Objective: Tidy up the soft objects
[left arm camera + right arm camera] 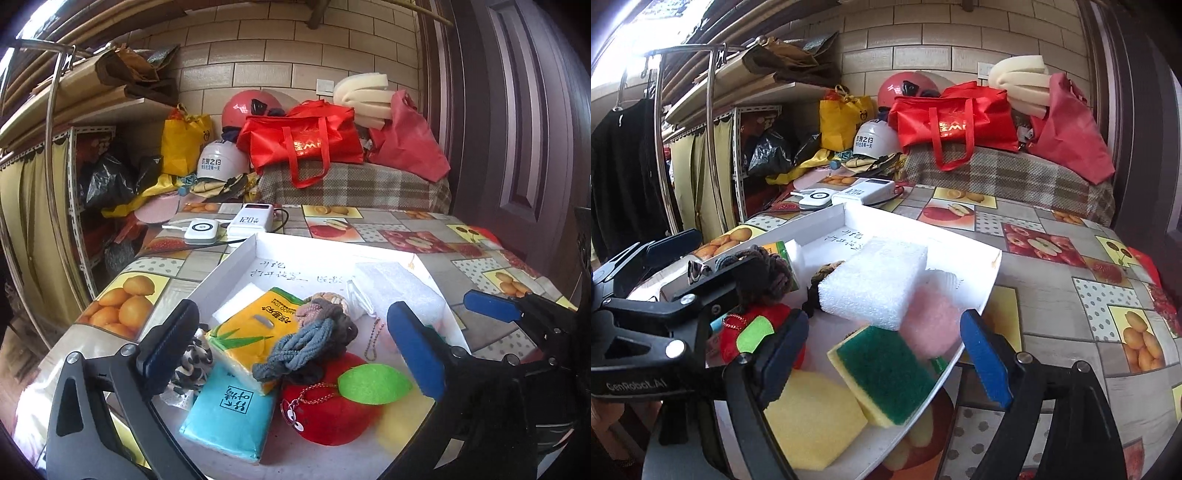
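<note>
Left gripper (291, 350): jaws spread wide, nothing pinched. Between and just ahead of its fingers, inside the shallow white cardboard tray (236, 258): yellow tissue pack with green bamboo print (243, 332), grey-blue knotted fabric hair tie (295, 350) lying on top of that pack, brown knotted hair ties (332, 310) just behind. Closer in, below the jaw line: light-blue tissue pack (229, 413) left of centre, red plush apple with green felt leaf (332, 410) right of centre, keychain loop draped on it. Black-and-white patterned cloth (192, 365) touches the inner side of the left finger. White foam block (395, 284) sits ahead, toward the right finger.

Right gripper (886, 354): jaws apart, released, no pad contact. Directly between the fingers: yellow sponge with green scouring face (886, 373), tilted, resting on the tray floor. Flat pale-yellow foam piece (812, 421) just inside the left finger. Pink soft puff (931, 321) ahead toward the right finger, blurred. White foam block ahead of centre.

Tray sits on the fruit-print tablecloth (1071, 280). Two white power banks (236, 221) beyond the tray's far edge.
</note>
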